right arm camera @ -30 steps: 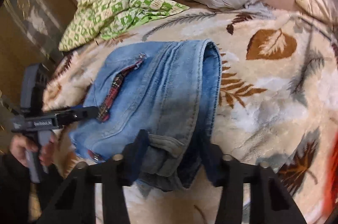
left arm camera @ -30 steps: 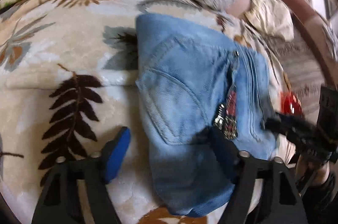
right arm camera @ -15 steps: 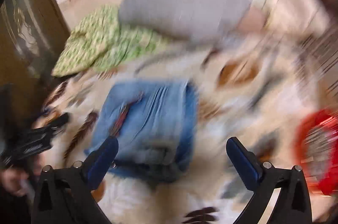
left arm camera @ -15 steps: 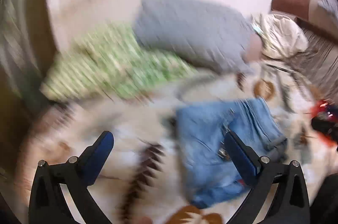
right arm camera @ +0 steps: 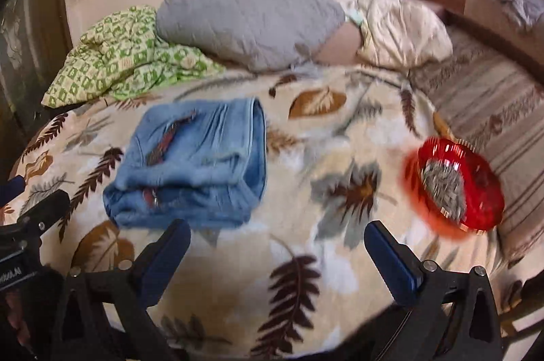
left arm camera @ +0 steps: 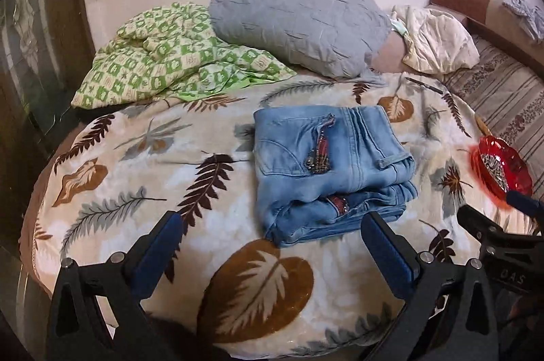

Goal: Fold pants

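Two grippers hang over the bed with their jaws spread as wide as they go, and neither has anything between its blue pads. The left gripper frames bare blanket just short of the folded jeans, and the right gripper is likewise clear of the denim, which sits up and to the left of its fingers.

The jeans lie as a compact, squarish bundle of light blue denim on the leaf-patterned blanket, a back pocket and a red-and-metal embellished trim facing up, the layered edges stacked at the near side. Well apart from them, toward the right edge of the blanket, rests a red glass bowl holding what look like seeds. Behind the jeans lie a grey quilted pillow and a green-and-cream patterned cloth, touching each other.
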The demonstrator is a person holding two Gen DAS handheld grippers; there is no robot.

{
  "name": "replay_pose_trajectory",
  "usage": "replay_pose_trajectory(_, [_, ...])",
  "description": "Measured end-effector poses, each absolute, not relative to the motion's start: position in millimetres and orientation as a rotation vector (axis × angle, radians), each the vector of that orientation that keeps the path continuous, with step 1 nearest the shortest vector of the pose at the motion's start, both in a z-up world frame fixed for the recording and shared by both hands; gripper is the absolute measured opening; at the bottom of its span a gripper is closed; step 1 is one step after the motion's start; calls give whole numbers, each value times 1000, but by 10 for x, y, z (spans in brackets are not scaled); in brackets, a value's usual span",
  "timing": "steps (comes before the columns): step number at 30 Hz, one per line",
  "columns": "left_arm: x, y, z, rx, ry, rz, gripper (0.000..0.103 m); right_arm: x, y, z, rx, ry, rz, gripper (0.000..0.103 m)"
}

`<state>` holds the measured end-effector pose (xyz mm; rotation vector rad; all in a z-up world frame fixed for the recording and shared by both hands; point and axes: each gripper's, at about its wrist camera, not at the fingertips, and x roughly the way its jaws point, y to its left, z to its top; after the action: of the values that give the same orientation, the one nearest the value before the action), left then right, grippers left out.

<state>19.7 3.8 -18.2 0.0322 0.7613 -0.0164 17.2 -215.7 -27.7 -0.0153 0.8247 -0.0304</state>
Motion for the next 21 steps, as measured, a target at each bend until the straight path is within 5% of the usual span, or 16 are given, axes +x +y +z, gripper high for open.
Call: replay_pose_trajectory(21, [211, 40, -141, 23, 769, -14, 103, 68, -2146, -140, -5, 800, -28, 103])
